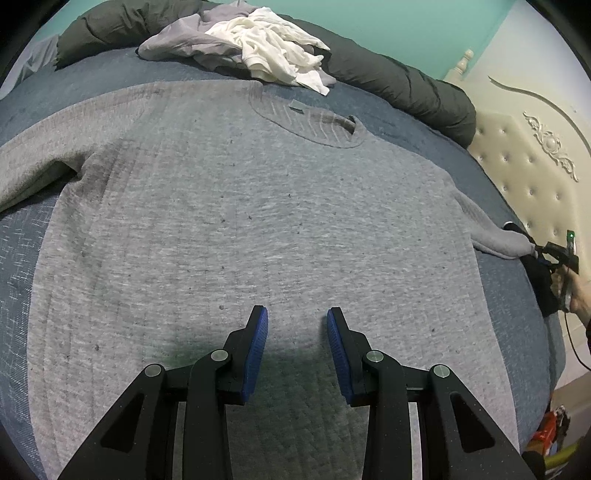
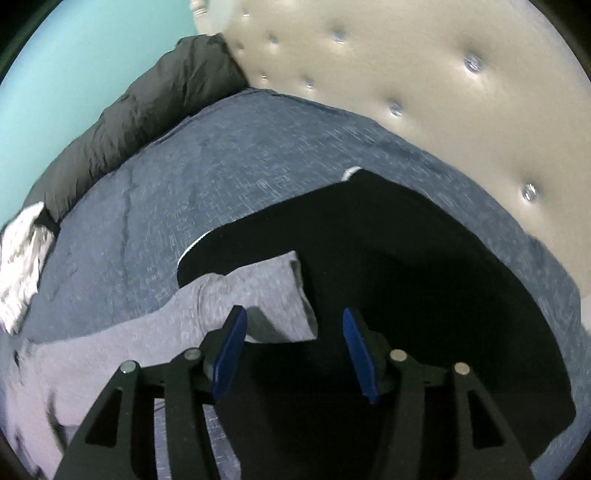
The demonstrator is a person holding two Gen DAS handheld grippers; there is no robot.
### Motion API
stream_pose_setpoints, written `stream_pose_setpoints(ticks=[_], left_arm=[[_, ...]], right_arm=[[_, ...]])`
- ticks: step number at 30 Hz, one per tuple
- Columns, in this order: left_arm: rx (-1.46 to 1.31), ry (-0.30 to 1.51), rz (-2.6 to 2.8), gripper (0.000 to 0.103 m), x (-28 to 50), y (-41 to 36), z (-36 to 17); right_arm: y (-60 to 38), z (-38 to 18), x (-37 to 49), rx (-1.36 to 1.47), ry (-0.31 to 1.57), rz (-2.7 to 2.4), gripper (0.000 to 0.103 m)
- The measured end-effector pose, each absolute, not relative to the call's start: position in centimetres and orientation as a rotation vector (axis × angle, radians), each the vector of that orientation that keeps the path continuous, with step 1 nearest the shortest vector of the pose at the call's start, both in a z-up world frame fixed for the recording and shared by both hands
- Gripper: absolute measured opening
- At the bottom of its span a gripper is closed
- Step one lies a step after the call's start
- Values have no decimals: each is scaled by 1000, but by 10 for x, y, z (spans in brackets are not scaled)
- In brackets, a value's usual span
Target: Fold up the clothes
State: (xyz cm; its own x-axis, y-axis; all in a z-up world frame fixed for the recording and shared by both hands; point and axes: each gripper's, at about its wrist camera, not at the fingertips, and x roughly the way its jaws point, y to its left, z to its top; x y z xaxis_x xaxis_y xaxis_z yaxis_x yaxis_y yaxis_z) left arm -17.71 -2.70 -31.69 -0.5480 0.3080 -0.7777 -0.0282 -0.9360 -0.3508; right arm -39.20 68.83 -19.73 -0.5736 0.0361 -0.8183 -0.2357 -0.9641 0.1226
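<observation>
A bedroom with a turquoise wall and a cream tufted headboard

The bed [image 1: 22, 258] is the landmark: it wears a blue-grey woven cover with pale flecks, and it fills most of both views. At the bed's head stands a cream headboard [image 2: 424, 74], padded and tufted with shiny buttons; in the left wrist view it carries a carved scroll ornament and a dark curved line, with a turned finial on its post. Behind the bed's far edge rises a plain turquoise wall [image 1: 406, 22]. Along that far edge lies a dark, rumpled duvet [image 1: 399, 81]. Past the bed's near right corner a strip of pale floor shows, with some colourful objects too small to tell. The light is soft and even.
</observation>
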Motion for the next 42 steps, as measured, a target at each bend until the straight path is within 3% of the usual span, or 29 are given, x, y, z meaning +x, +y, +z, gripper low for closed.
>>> stream_pose_setpoints(ticks=[2,5,15,24,28,31,37,41,42], left_arm=[[-1382,-442,2566,36,-178,-26,-318],[-1385,-440,2565,36,-180,-25,-318],[-1371,-442,2578,36,-180,-28,-316],[-1365,-439,2567,36,-177,-29,-315],[-1371,-451,2564,36,-176,-32,-315],[-1368,-456,2560,36,-175,-32,-314],[-1360,-464,2561,36,-174,-33,-311],[-1351,-469,2578,36,-174,-38,-307],[-1349,-472,2581,36,-174,-40,-307]], right_arm=[[685,-203,-396,-1380,290,2625,13],[683,-199,-394,-1351,257,2622,4],[706,-137,-404,-1287,166,2565,3],[713,-192,-395,-1421,153,2431,4],[713,-187,-389,-1367,71,2378,5],[709,-168,-377,-1255,117,2432,8],[624,-150,-352,-1178,144,2696,10],[532,-173,-335,-1281,195,2878,27],[507,-180,-334,-1320,183,2917,27]])
